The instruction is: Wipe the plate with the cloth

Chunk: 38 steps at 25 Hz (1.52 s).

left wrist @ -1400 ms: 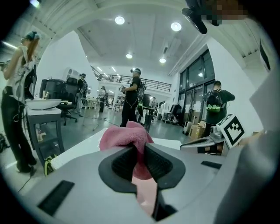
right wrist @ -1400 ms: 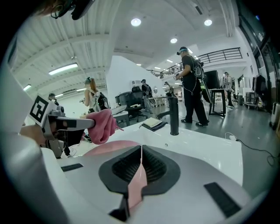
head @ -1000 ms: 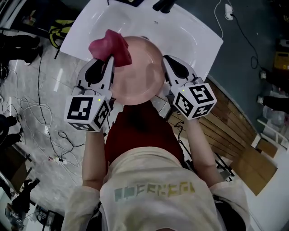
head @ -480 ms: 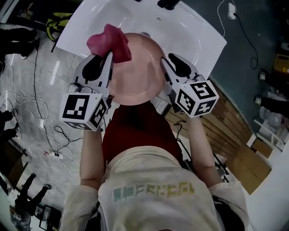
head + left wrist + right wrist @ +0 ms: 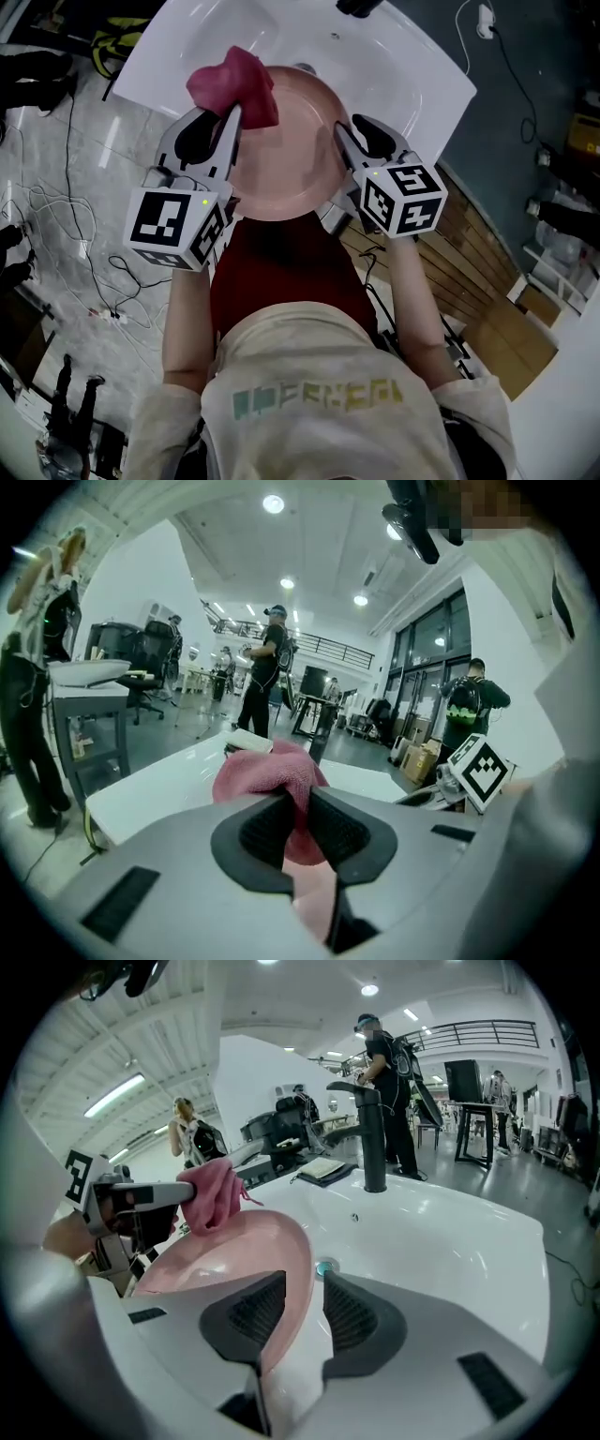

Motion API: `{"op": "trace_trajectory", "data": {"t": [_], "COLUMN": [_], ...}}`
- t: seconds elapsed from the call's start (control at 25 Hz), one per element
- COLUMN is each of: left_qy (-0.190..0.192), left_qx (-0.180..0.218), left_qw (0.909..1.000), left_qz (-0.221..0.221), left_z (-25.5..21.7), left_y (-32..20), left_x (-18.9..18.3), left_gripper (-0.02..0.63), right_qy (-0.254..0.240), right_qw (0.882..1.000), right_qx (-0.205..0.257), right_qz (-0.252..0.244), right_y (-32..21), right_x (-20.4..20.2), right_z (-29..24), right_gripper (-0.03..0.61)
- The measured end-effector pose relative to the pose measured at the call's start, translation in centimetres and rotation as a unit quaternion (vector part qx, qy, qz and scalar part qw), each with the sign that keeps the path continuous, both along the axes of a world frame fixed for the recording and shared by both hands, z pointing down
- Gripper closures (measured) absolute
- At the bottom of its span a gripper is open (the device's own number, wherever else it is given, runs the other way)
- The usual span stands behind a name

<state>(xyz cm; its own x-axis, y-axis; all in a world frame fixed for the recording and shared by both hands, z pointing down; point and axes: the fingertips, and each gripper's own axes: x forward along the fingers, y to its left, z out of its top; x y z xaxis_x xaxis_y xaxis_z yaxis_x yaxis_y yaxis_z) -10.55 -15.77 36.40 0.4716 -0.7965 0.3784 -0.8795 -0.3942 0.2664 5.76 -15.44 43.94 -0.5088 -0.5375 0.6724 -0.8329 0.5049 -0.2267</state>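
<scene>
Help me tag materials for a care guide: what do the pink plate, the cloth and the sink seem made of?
The plate: smooth, semi-glossy pink with a thin rim and soft highlights; plastic or glazed ceramic, can't tell which. The cloth: pinkish-red, fuzzy nap, limp folds; likely terry or microfibre. The sink: bright white, glossy with sharp reflections; probably glazed ceramic.

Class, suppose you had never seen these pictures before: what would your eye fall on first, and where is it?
First, the pink plate, held over the white sink with its near-right rim clamped in the right gripper. Next, the red cloth, bunched in the left gripper at the plate's far-left rim. The black-and-white marker cubes on both grippers stand out just below the plate.
</scene>
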Motion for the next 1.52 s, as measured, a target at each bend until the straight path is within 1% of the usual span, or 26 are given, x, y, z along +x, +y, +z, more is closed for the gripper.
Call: {"op": "trace_trajectory", "data": {"t": [0.36,0.52,0.68,0.8,0.96,1.08,1.2,1.4,1.52], "left_qy": [-0.008,-0.012,-0.028,-0.047,-0.072,-0.097,-0.108,-0.141,-0.155], "left_qx": [-0.017,-0.023,-0.021,-0.021,-0.019,-0.020,-0.032,-0.066,-0.079], "left_qw": [0.9998,0.9995,0.9990,0.9971,0.9909,0.9829,0.9759,0.9642,0.9600], "left_qz": [0.011,0.017,0.029,0.055,0.112,0.155,0.187,0.215,0.219], "left_z": [1.2,1.4,0.9,0.2,-0.5,-0.2,1.0,3.9,5.1], "left_y": [-0.4,-0.5,-0.5,-0.5,-0.8,-1.0,-1.1,-1.3,-1.4], "left_x": [0.4,0.8,1.3,2.3,4.9,7.3,9.3,11.2,12.1], "left_gripper": [0.554,0.552,0.552,0.552,0.552,0.552,0.552,0.552,0.552], "right_qy": [0.003,0.005,0.009,0.015,0.018,0.017,0.017,0.019,0.018], "right_qw": [1.000,1.000,1.000,1.000,1.000,1.000,1.000,1.000,1.000], "right_qx": [-0.016,-0.016,-0.007,-0.002,-0.001,-0.001,0.002,0.009,0.010], "right_qz": [0.009,0.009,0.006,0.005,0.008,0.008,0.007,0.005,0.004], "right_y": [-0.6,-0.9,-1.1,-1.2,-1.3,-1.4,-1.4,-1.7,-1.8], "right_x": [0.1,0.2,0.1,0.0,0.0,0.0,-0.1,-0.1,0.1], "right_z": [1.2,1.5,1.4,1.3,1.1,1.2,1.0,0.7,0.8], "right_gripper": [0.449,0.486,0.507,0.518,0.520,0.520,0.520,0.522,0.523]}}
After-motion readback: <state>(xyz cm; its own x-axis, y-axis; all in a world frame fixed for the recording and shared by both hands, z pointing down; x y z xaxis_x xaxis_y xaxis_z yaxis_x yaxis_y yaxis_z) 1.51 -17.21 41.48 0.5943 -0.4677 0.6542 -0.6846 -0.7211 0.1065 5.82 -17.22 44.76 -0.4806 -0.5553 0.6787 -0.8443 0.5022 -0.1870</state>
